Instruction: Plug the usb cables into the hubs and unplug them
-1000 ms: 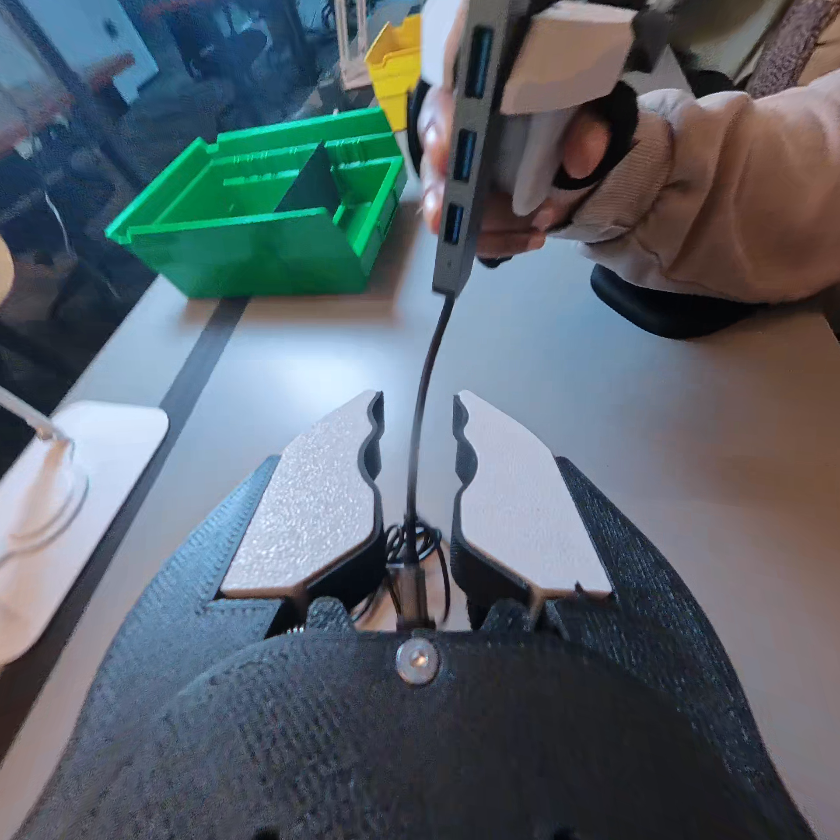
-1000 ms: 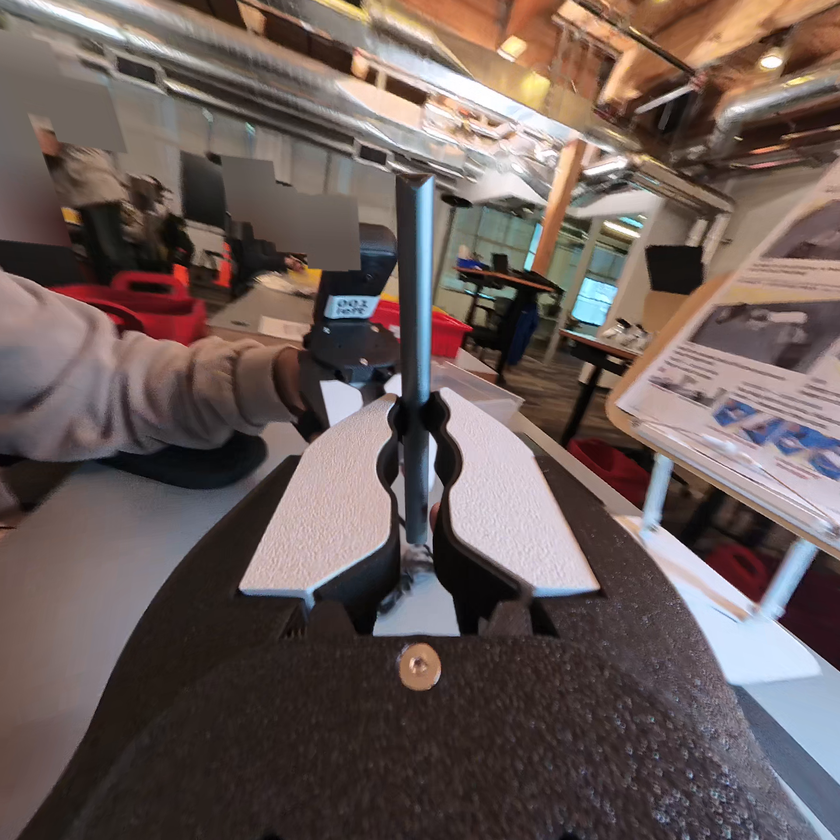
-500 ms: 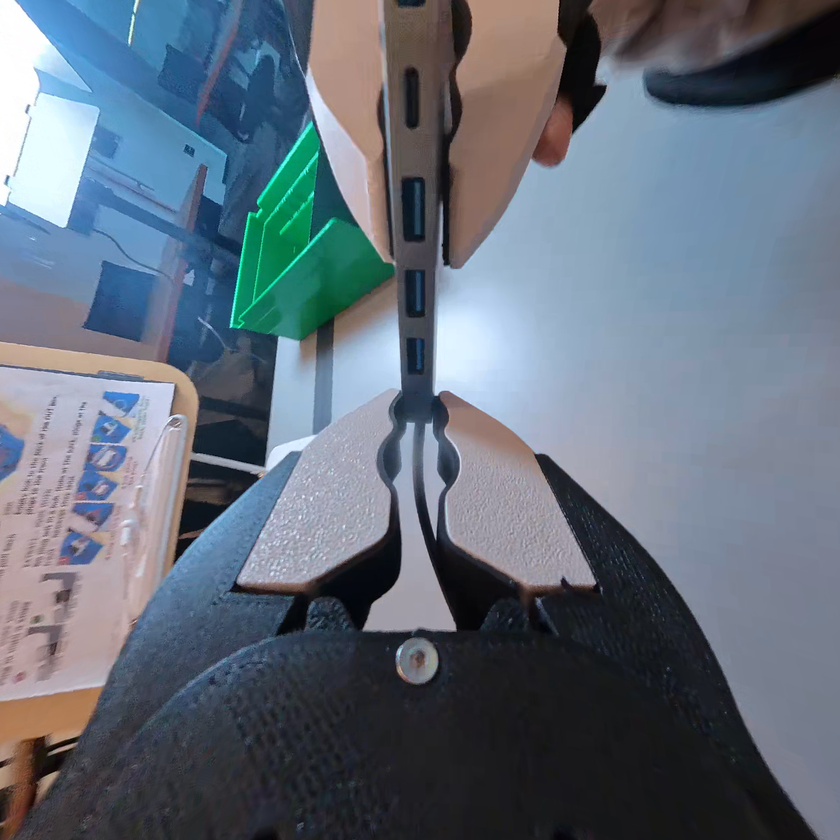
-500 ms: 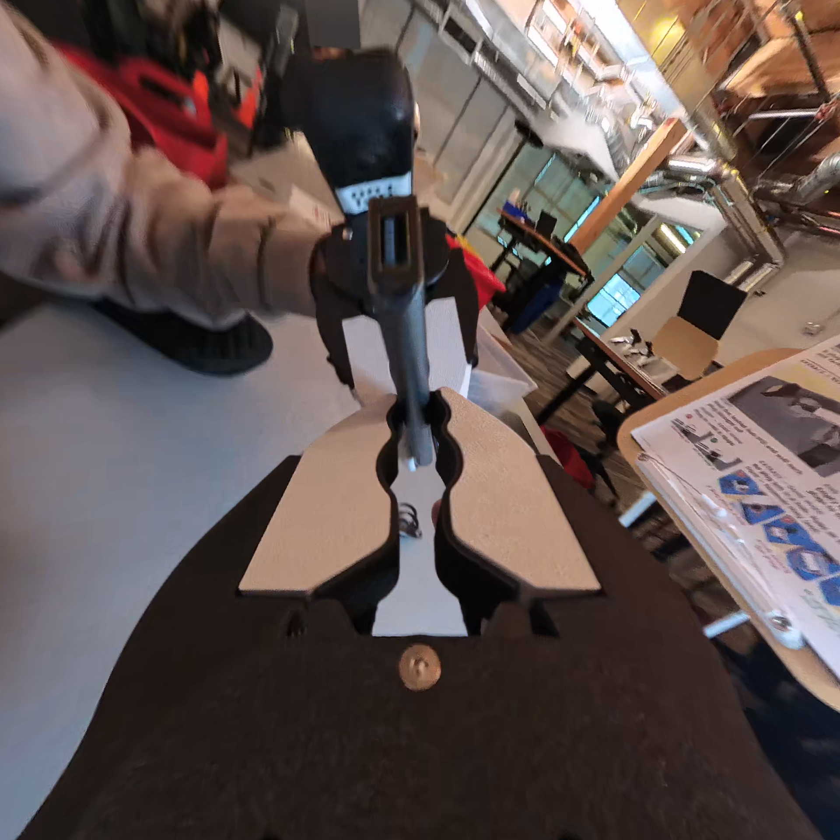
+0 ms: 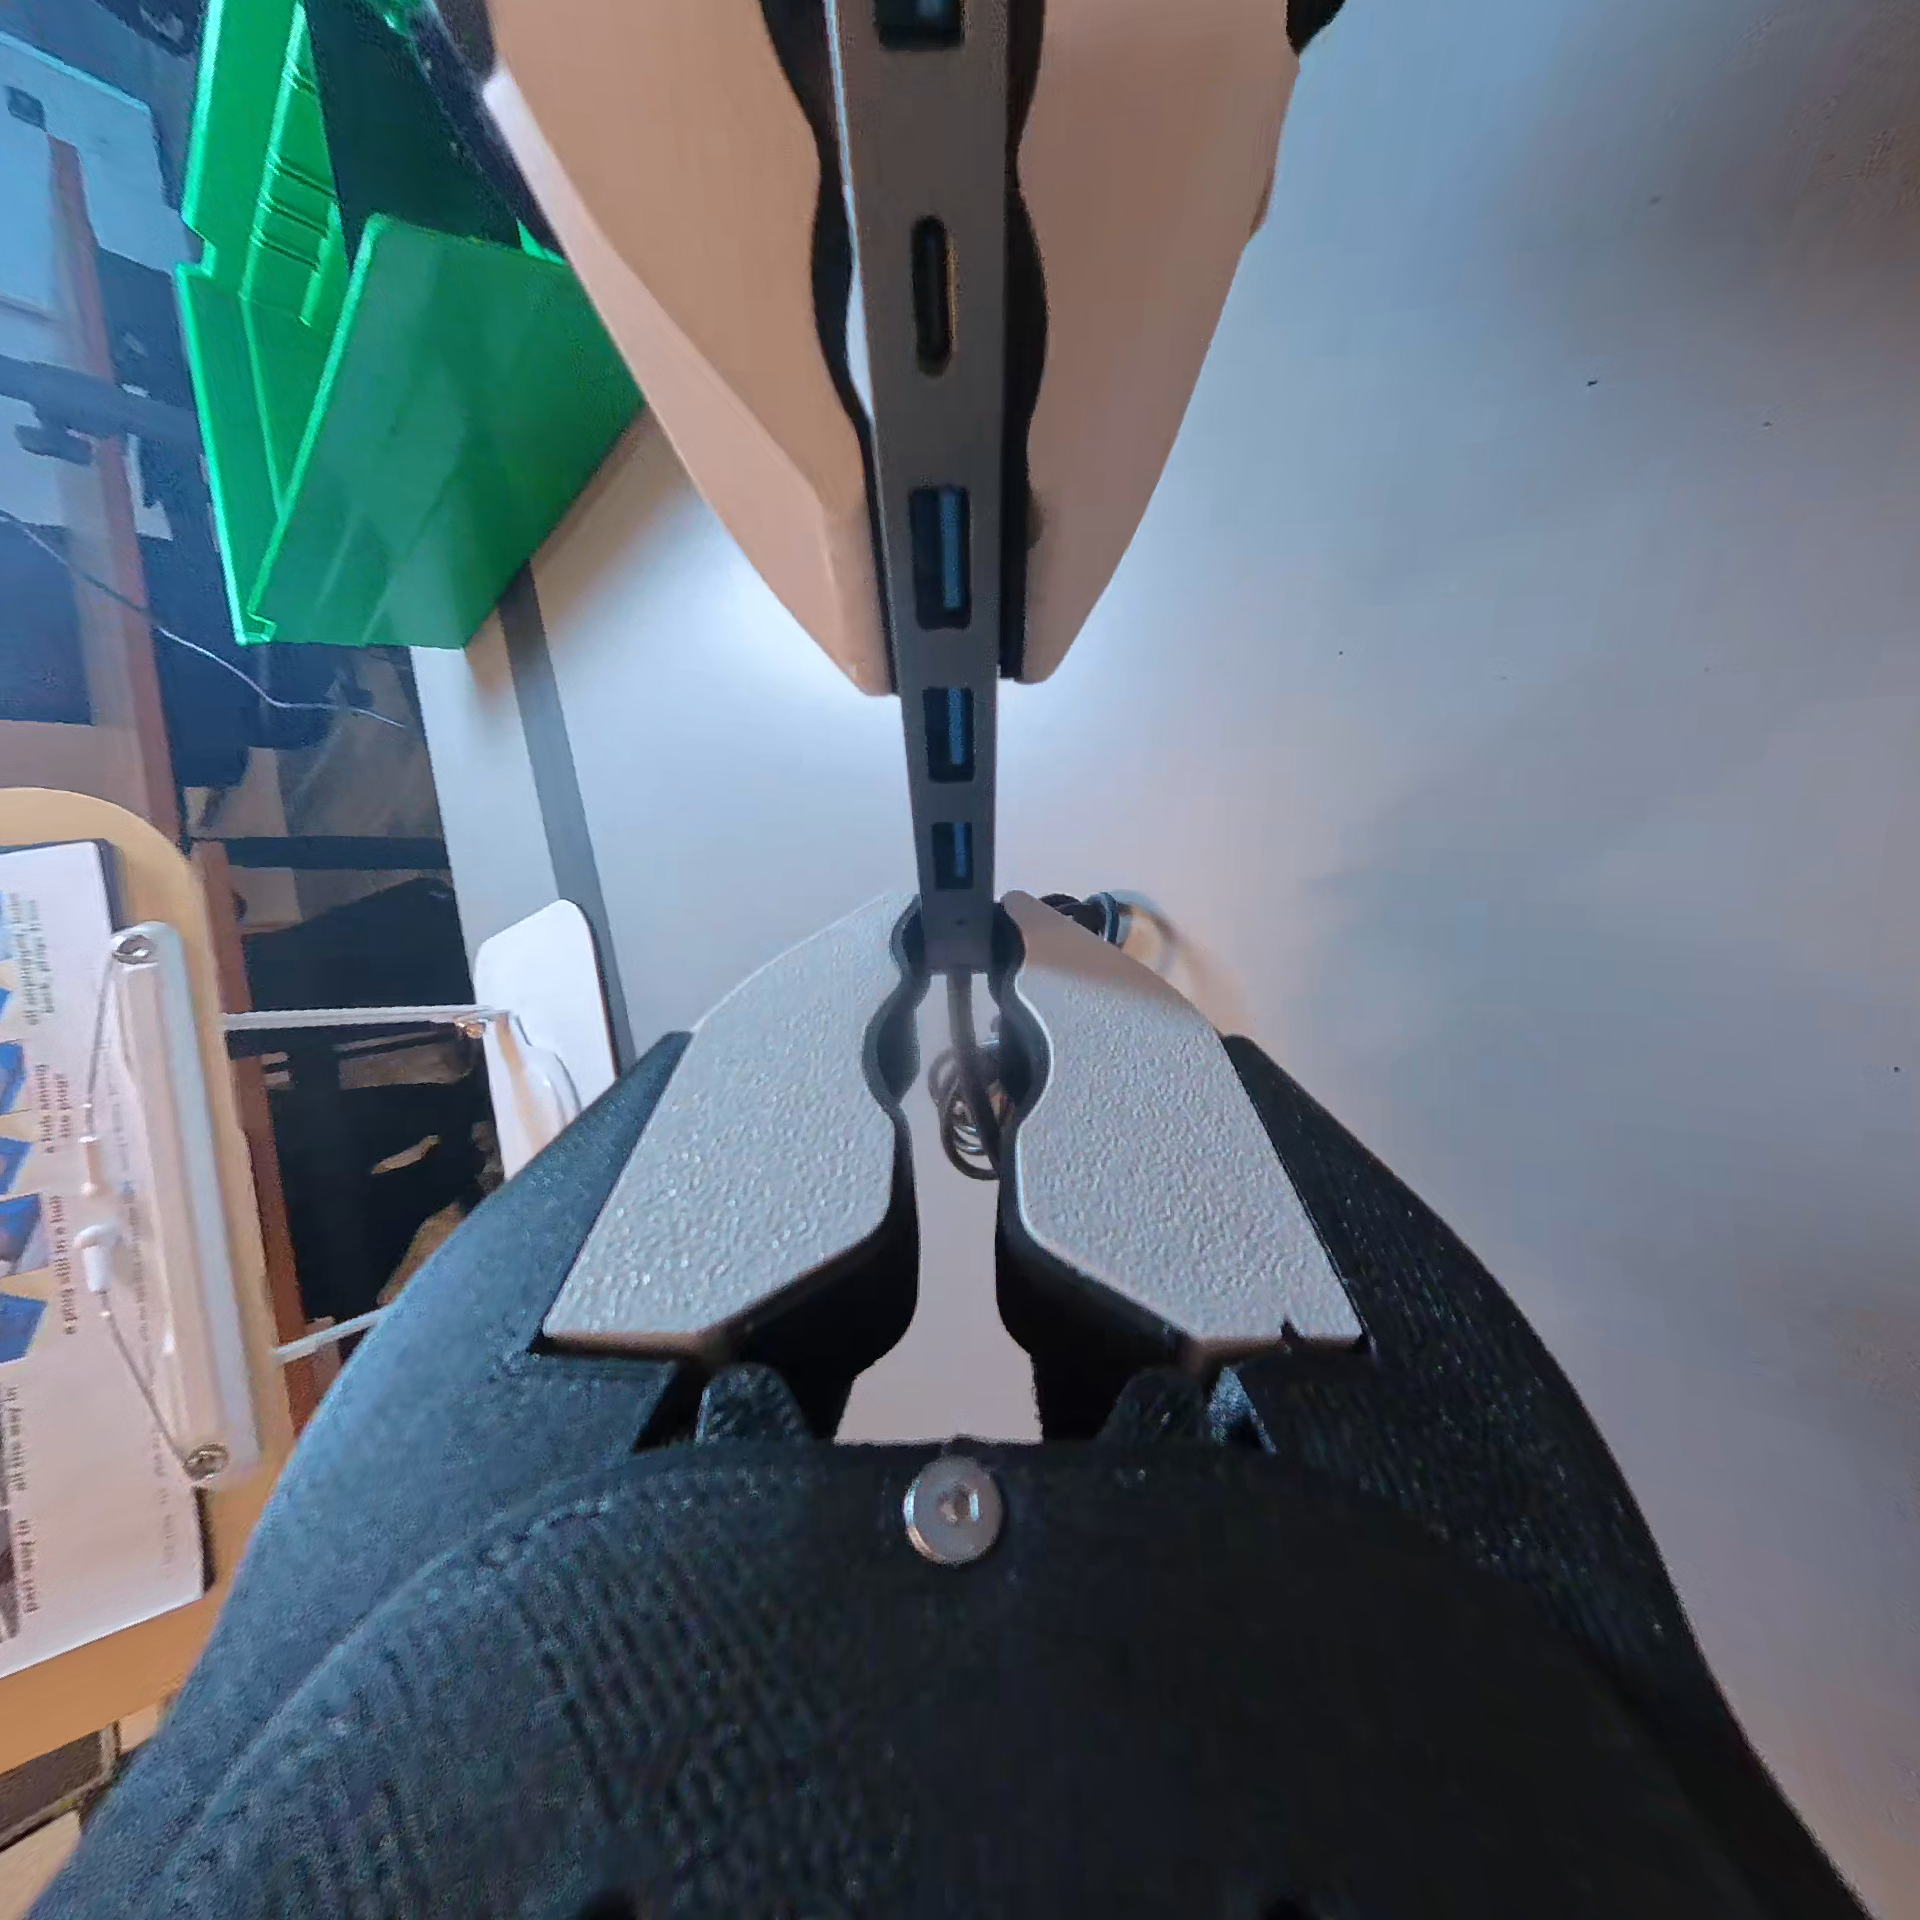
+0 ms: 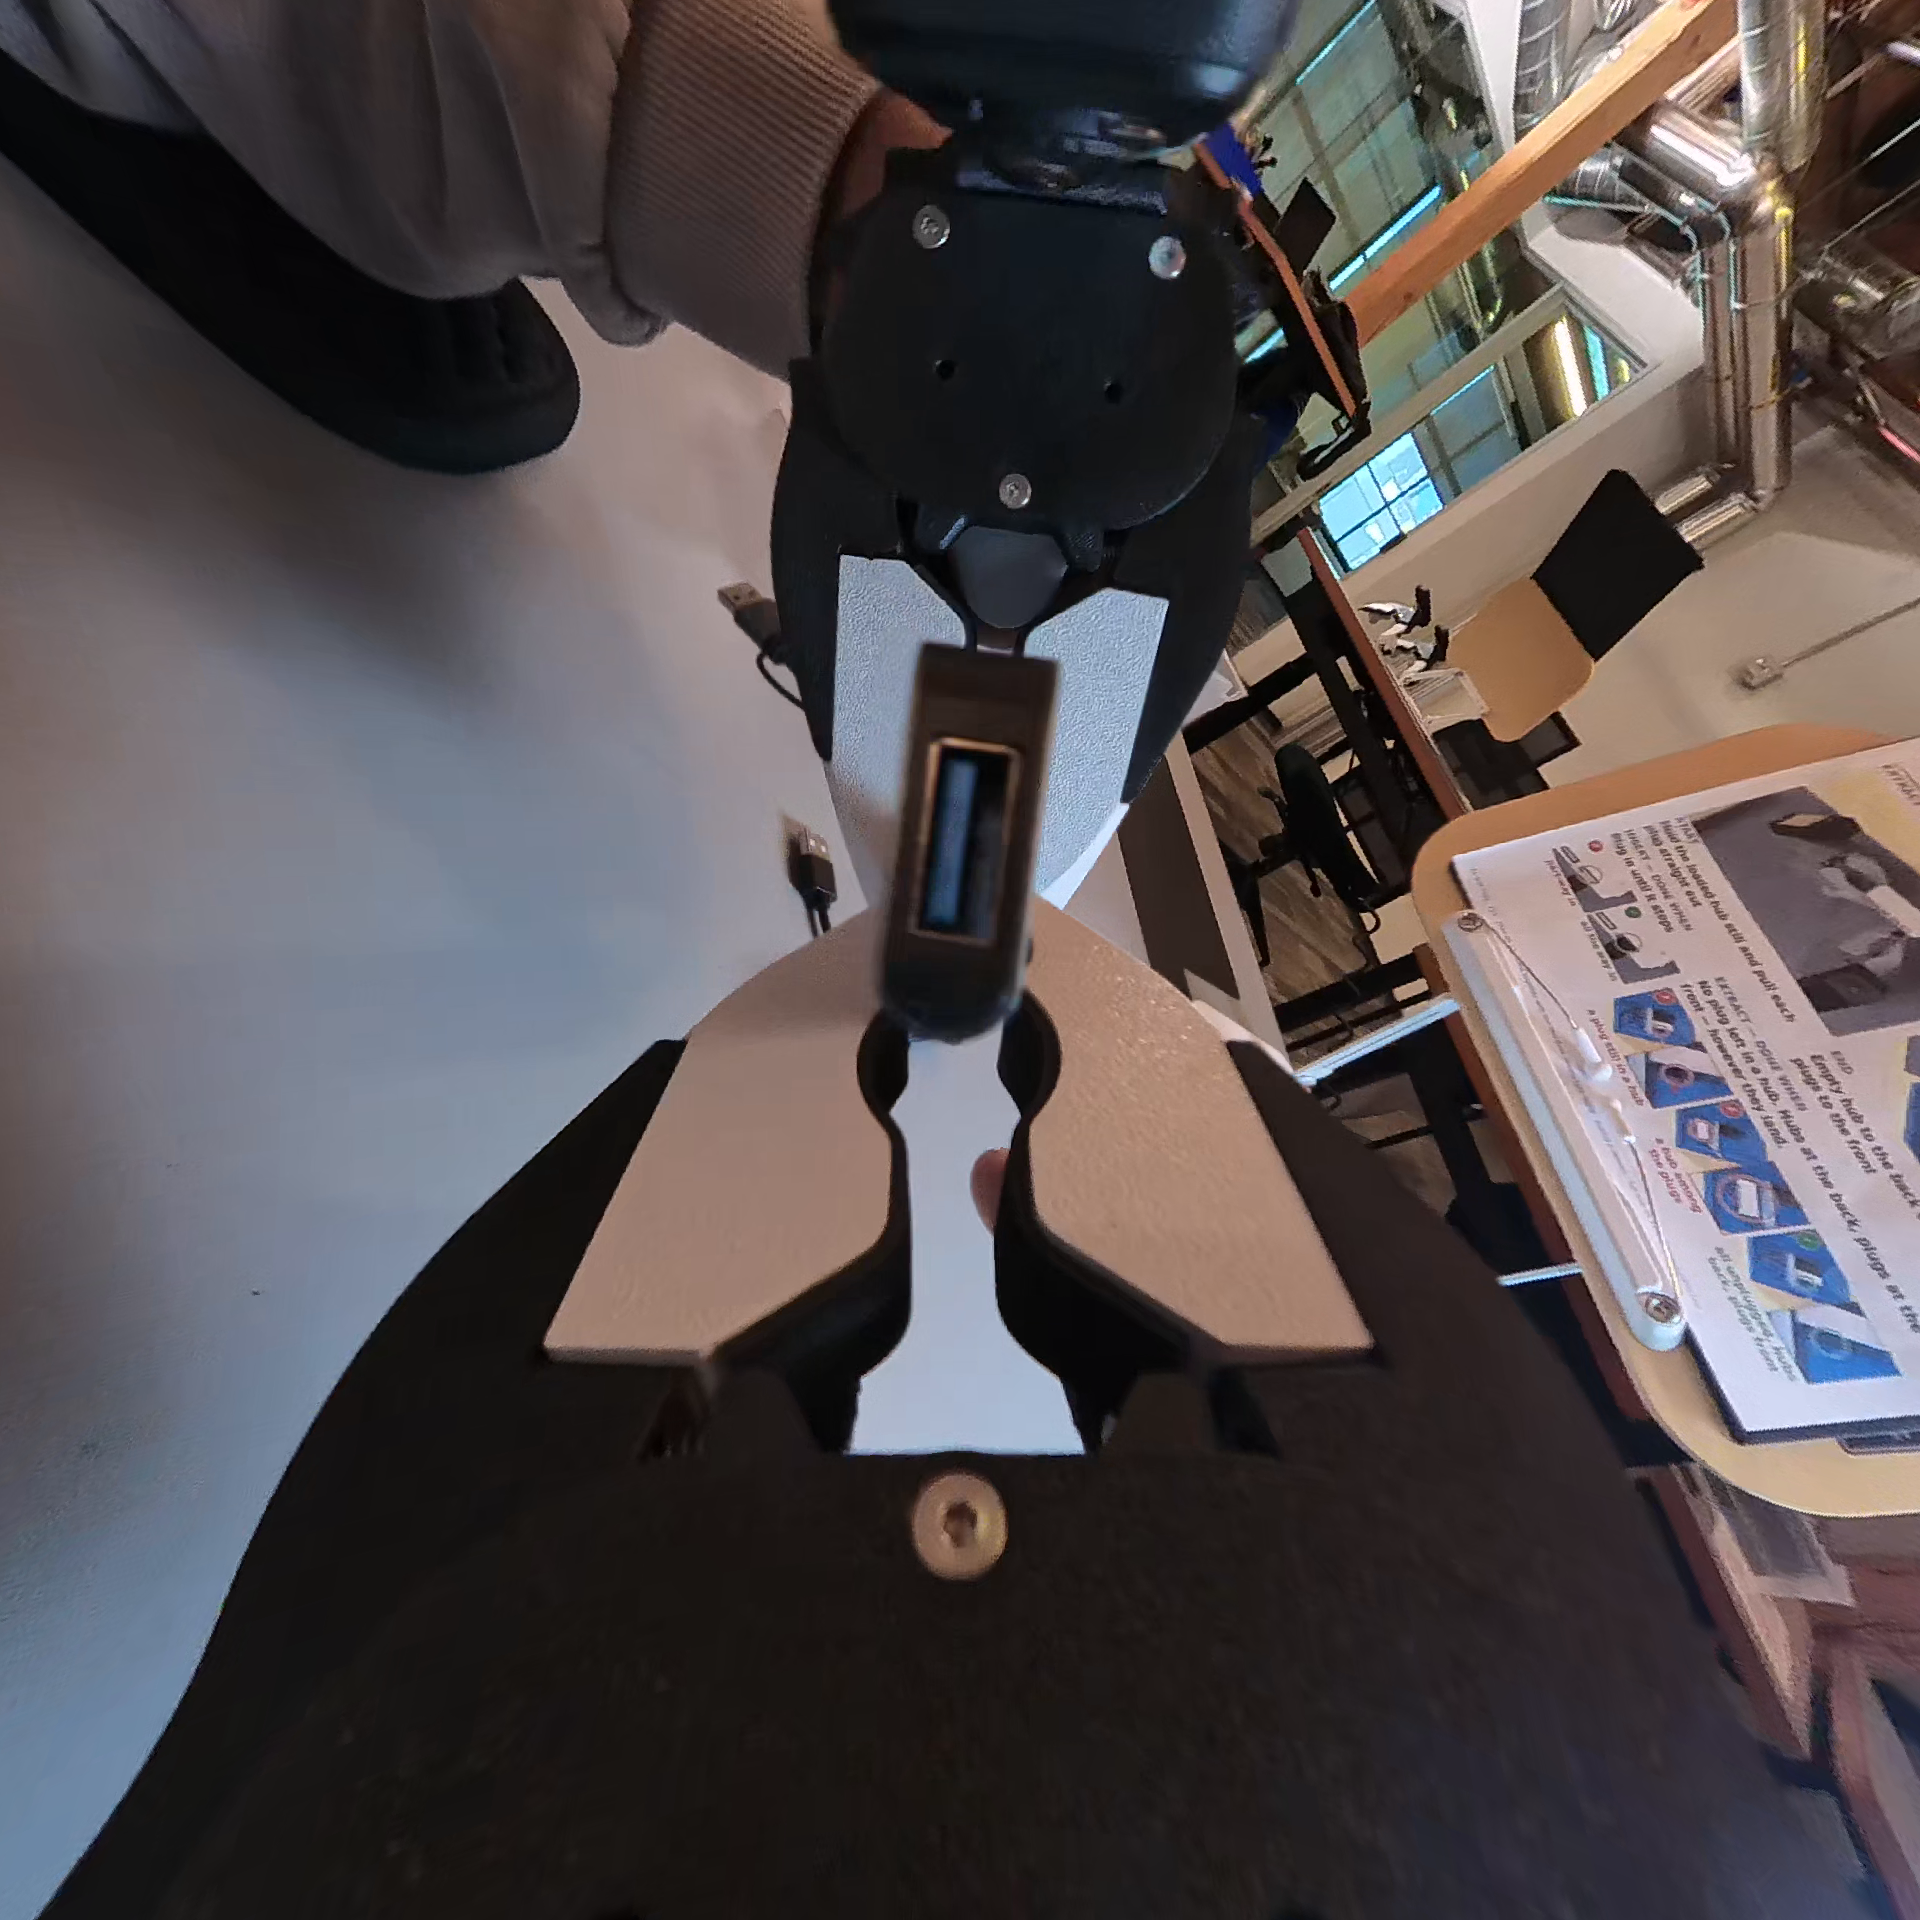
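pale table (image 5: 1507,727), green bin (image 5: 395,457) at 10 o'clock: left gripper (image 5: 956,930) and right gripper (image 6: 951,1013) both clamp the grey hub (image 5: 940,582), likely steadying it so its side ports face out for plugging.

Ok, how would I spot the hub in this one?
Above the pale table, beside the green bin, the left claw and right claw face each other. The hub is the slim grey bar clamped between them, the only thing with blue ports along its edge.

Grey hub (image 5: 940,416) with blue ports; green bin (image 5: 395,416); pale speckled fingers (image 5: 748,1143); off-white table (image 5: 1507,727).
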`<state>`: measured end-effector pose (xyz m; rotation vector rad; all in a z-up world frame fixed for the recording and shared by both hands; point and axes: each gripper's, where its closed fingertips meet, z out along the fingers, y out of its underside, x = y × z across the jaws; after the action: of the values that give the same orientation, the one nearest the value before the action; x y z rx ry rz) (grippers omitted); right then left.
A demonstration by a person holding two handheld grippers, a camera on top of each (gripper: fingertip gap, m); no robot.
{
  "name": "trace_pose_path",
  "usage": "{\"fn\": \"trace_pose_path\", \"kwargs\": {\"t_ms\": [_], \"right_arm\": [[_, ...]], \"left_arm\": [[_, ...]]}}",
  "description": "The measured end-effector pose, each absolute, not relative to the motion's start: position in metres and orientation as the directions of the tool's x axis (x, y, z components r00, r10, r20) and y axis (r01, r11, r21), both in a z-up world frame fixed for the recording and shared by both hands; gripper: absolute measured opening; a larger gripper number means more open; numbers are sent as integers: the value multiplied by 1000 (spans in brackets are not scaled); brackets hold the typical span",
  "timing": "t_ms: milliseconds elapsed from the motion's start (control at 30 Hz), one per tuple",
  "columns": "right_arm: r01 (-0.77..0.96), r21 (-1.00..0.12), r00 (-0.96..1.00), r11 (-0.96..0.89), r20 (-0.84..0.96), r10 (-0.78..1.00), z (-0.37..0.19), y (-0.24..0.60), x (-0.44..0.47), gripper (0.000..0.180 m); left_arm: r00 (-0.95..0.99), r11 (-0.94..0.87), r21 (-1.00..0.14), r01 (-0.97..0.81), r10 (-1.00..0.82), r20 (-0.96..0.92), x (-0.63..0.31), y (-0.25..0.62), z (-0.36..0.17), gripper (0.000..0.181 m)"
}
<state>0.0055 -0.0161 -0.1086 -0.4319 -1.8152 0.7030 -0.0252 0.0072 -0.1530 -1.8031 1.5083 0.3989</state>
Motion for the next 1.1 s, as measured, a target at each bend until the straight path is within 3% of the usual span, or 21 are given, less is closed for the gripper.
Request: {"fn": "trace_pose_path", "kwargs": {"t_ms": [100, 267, 333, 433, 533, 667, 800, 900, 1000, 1100], "right_arm": [[4, -634, -327, 773, 730, 600, -112, -11, 2, 13], [31, -685, -260, 728, 698, 667, -87, 18, 13, 12], [19, -724, -211, 689, 671, 711, -70, 35, 23, 11], [-23, -793, -108, 609, 608, 787, -41, 64, 38, 11], [-49, -842, -31, 537, 539, 842, -28, 91, 49, 12], [-52, -868, 36, 494, 493, 869, -20, 115, 59, 12], [-51, -881, 83, 470, 466, 881, -16, 133, 69, 11], [-38, -889, 105, 457, 451, 886, -19, 143, 75, 12], [-22, -893, 126, 449, 443, 888, -22, 153, 80, 11], [-12, -893, 146, 449, 443, 885, -22, 160, 86, 11]], "left_arm": [[313, -55, -397, -916, -715, -625, -28, 8, -152, 12], [617, -136, -721, -679, -637, -461, -69, 11, -106, 17], [719, -230, -774, -590, -586, -374, -105, 10, -106, 18], [734, -409, -661, -629, -593, -331, -144, 0, -152, 20], [672, -455, -518, -724, -632, -384, -152, 2, -190, 25], [534, -334, -477, -813, -753, -383, -113, 17, -195, 30], [307, -220, -281, -934, -897, -319, -87, 24, -214, 39], [229, -185, -207, -961, -950, -213, -79, 30, -227, 31], [419, -390, -230, -892, -903, -93, -86, 39, -226, 17], [695, -692, -257, -675, -713, 95, -100, 36, -226, 16]]}}
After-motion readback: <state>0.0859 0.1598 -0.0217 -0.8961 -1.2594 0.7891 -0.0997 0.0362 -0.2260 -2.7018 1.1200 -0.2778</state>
